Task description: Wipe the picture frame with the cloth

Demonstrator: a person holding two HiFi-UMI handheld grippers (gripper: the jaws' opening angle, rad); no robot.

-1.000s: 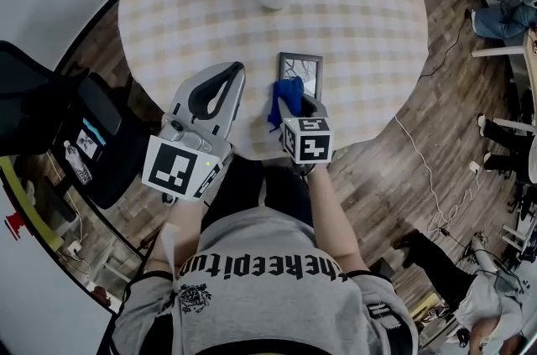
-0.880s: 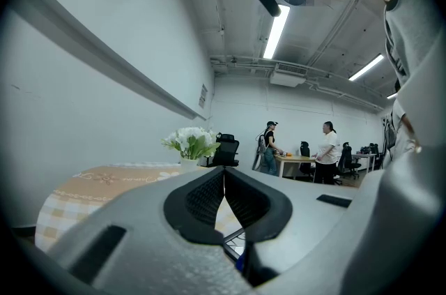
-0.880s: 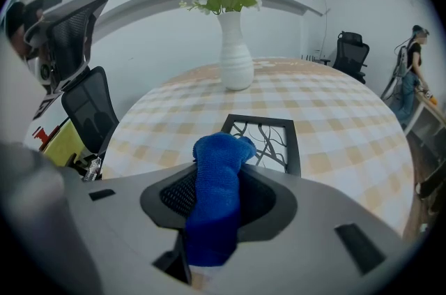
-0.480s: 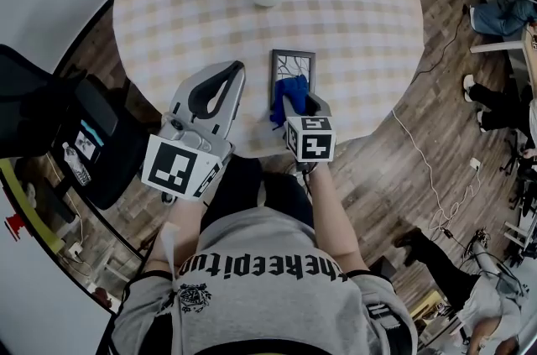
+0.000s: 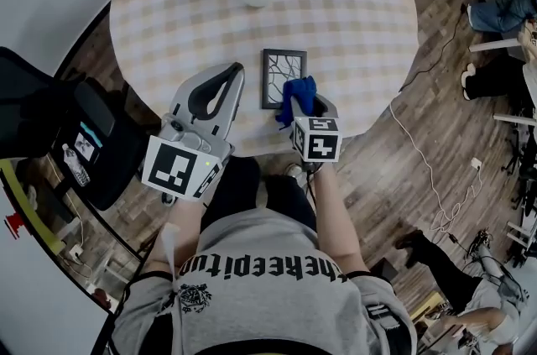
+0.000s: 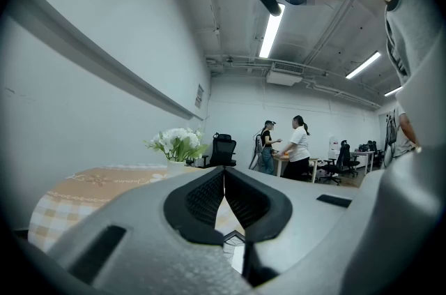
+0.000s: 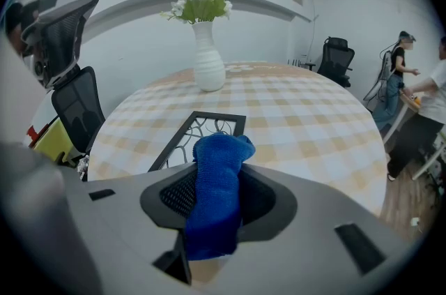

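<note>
Right hand-held gripper (image 5: 307, 105) has slid back off the picture frame (image 5: 284, 76) to its near right corner.
Its jaws are clamped on the blue cloth (image 7: 216, 203), which bunches up out of them just beside the frame, lying flat on the checked desk (image 5: 361, 26). At the frame's left, the left hand-held gripper (image 5: 236, 70) has its jaws closed tip to tip on nothing.

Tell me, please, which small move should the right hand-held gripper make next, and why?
Probably slide left and forward over the picture frame: the right hand-held gripper clamps the blue cloth at the frame's near right corner, not over its middle.
</note>
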